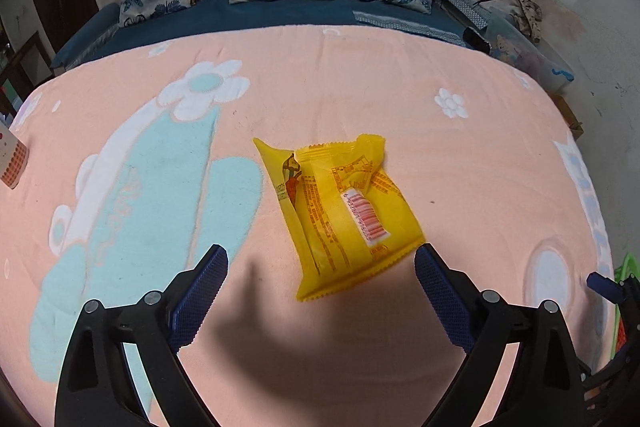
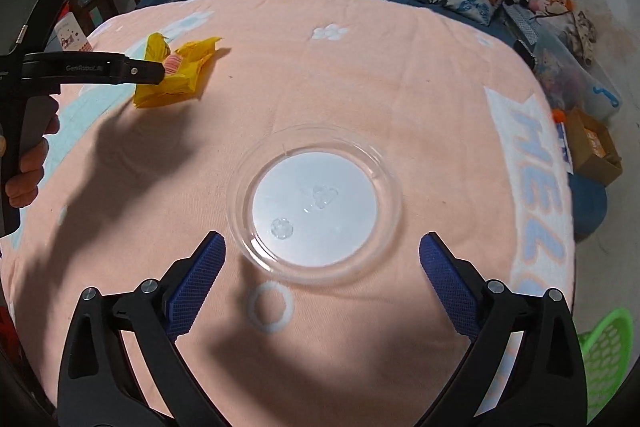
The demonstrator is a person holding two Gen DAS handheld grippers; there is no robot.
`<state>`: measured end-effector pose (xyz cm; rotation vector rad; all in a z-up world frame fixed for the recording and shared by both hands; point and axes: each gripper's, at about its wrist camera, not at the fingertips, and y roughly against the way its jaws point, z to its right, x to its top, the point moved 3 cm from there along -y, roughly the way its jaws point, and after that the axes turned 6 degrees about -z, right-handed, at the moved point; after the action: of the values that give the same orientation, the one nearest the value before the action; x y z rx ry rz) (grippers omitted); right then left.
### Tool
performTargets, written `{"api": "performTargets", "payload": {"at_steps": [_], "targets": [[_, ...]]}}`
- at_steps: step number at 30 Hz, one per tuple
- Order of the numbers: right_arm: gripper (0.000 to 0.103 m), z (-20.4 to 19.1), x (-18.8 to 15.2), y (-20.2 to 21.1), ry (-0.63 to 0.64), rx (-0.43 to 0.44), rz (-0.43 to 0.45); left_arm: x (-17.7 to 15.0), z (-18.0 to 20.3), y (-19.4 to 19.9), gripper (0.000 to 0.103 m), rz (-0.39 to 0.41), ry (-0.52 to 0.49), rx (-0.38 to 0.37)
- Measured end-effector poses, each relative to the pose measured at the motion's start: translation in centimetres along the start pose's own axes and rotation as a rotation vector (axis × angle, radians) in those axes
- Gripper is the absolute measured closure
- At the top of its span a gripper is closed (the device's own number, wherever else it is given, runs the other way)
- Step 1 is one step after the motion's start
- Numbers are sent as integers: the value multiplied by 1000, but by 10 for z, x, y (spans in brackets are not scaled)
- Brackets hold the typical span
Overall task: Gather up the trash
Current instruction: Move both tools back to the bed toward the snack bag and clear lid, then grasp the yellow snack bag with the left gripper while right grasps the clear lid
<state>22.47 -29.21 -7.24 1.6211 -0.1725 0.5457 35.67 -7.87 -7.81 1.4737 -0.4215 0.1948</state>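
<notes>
Low in both frames, the left gripper (image 1: 321, 259) and right gripper (image 2: 322, 247) gape apart, so each should drop straight over its yellow wrapper (image 1: 340, 215) or clear lid (image 2: 314, 205) before squeezing.

The left gripper (image 1: 321, 254) and right gripper (image 2: 322, 242) pointed steeply downward, jaws spread wide, nothing gripped.

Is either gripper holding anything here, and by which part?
Nothing. Left gripper hangs open above the yellow wrapper; right gripper hangs open above the clear plastic lid.
</notes>
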Motion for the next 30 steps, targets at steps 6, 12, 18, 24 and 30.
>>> {"api": "performTargets", "payload": {"at_steps": [6,12,18,24,30], "targets": [[6,-2,6,-13,4,-3,-10,5,3,-13,16,-10,-4,-10],[8,-2,8,-20,1,-2,-16,7,10,-21,34,-11,-9,-40],[13,-2,7,-20,6,-12,-14,6,21,-19,52,0,-40,-61],[14,-1,4,-16,-7,-13,-10,1,20,-15,66,6,-47,-78],[14,-3,-4,-1,-10,-19,7,-14,21,4,70,29,-57,-90]]}}
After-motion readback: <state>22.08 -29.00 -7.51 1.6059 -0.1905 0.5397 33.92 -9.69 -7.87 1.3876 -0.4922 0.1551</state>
